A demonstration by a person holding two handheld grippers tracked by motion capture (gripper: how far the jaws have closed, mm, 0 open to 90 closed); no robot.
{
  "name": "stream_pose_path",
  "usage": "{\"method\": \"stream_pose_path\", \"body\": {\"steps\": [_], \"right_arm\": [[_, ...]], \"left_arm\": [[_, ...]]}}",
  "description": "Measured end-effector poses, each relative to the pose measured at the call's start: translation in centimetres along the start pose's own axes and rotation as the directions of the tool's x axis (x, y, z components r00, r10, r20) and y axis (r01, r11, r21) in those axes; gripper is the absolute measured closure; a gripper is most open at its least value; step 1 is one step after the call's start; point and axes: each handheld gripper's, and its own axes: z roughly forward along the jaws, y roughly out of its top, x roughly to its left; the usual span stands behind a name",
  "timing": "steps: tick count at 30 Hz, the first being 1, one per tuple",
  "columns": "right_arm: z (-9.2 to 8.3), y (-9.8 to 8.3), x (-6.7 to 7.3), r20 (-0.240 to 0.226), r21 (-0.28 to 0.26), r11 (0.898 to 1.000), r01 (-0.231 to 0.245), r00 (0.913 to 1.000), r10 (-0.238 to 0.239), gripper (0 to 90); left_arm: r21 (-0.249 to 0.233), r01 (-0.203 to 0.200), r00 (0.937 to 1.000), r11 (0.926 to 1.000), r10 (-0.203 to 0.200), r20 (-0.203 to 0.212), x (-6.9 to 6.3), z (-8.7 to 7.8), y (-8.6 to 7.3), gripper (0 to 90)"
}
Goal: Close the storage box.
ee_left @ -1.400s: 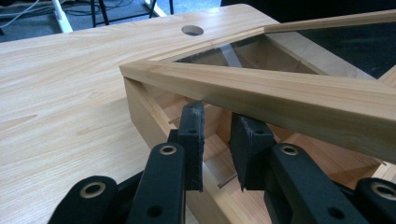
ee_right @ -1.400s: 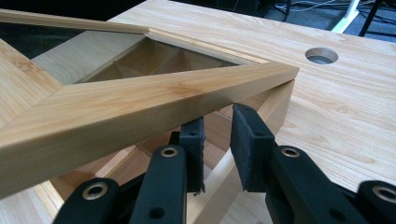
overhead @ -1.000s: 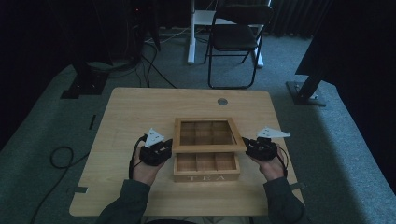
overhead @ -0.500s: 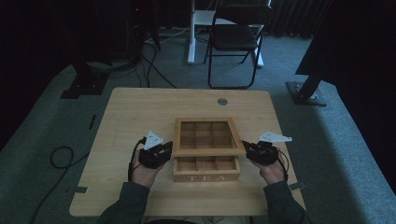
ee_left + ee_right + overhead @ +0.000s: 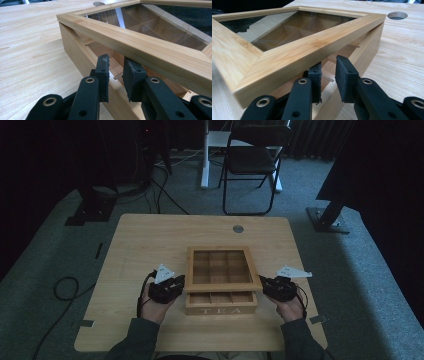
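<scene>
A wooden tea box stands near the table's front edge, its base [image 5: 221, 303] marked TEA. Its glass-paned lid [image 5: 220, 268] is tilted up, off the base at the front. My left gripper [image 5: 179, 281] sits at the box's left side, its tips under the lid's edge [image 5: 140, 42] and over the base wall [image 5: 75, 47]. My right gripper [image 5: 263, 282] mirrors it on the right, under the lid frame [image 5: 312, 47] beside the base [image 5: 367, 47]. Both pairs of jaws [image 5: 115, 60] [image 5: 329, 62] stand almost together with a narrow gap and nothing between the pads.
The wooden table [image 5: 150, 240] has a round cable hole [image 5: 238, 228] behind the box. A folding chair [image 5: 252, 165] stands beyond the far edge. A cable [image 5: 65, 287] loops on the floor at the left, and a stand's base [image 5: 327, 217] sits at the right.
</scene>
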Motion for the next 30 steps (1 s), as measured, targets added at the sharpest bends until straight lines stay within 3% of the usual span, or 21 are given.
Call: {"method": "stream_pose_path", "body": {"steps": [19,30], "right_arm": [[-0.4,-0.7,0.1,-0.011,-0.014,1.0,-0.007,0.9999,0.007,74.4],[-0.8,-1.0,0.1,0.016,-0.002,1.0,0.009,0.9998,-0.009,74.4]], "left_arm": [[-0.007,0.002,1.0,1.0,-0.002,-0.004,-0.1,-0.4,-0.6,75.1],[-0.002,0.005,1.0,1.0,-0.005,-0.008,-0.2,-0.4,-1.1,75.2]]}}
